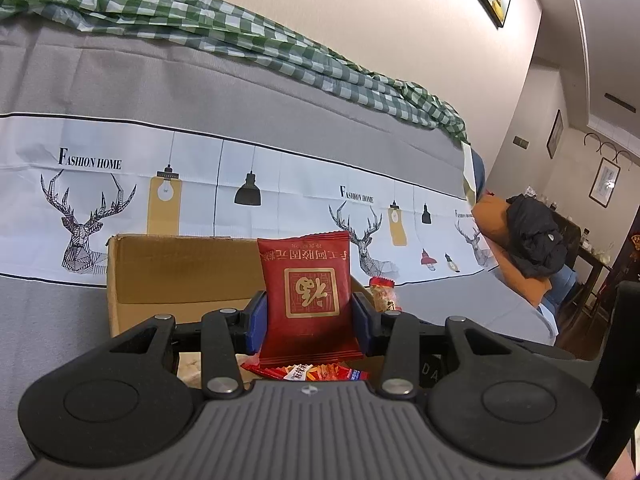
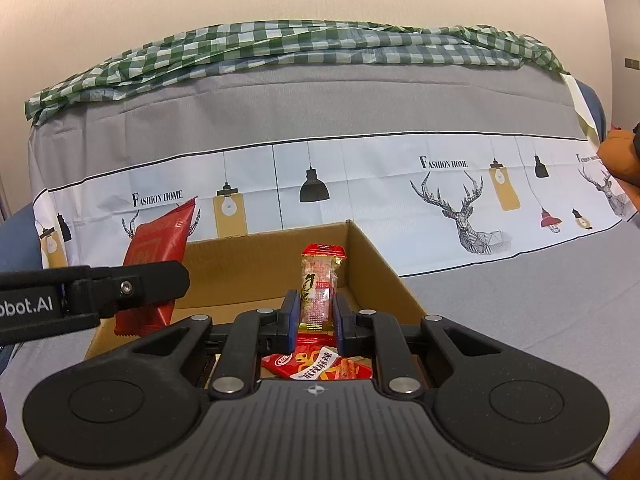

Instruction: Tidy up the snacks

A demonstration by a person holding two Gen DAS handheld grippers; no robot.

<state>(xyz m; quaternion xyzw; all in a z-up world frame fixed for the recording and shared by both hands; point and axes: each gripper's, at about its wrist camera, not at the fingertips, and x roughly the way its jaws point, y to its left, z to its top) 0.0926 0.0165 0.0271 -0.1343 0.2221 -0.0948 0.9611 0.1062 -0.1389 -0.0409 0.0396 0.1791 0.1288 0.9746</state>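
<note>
Now, on the left, the left tool grips a dark red packet upright between its blue pads, above the cardboard box. Only the right wrist view shows that tool from the side, packet hanging over the box's left end. Moving right, the right tool pinches a slim clear snack stick, narrow grip. Below both, red wrappers lie in the box. Only the left view catches the dark jacket far right.

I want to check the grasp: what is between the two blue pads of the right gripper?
In the right wrist view, a narrow clear snack packet with red ends stands upright between the pads of the right gripper, above the cardboard box.
</note>
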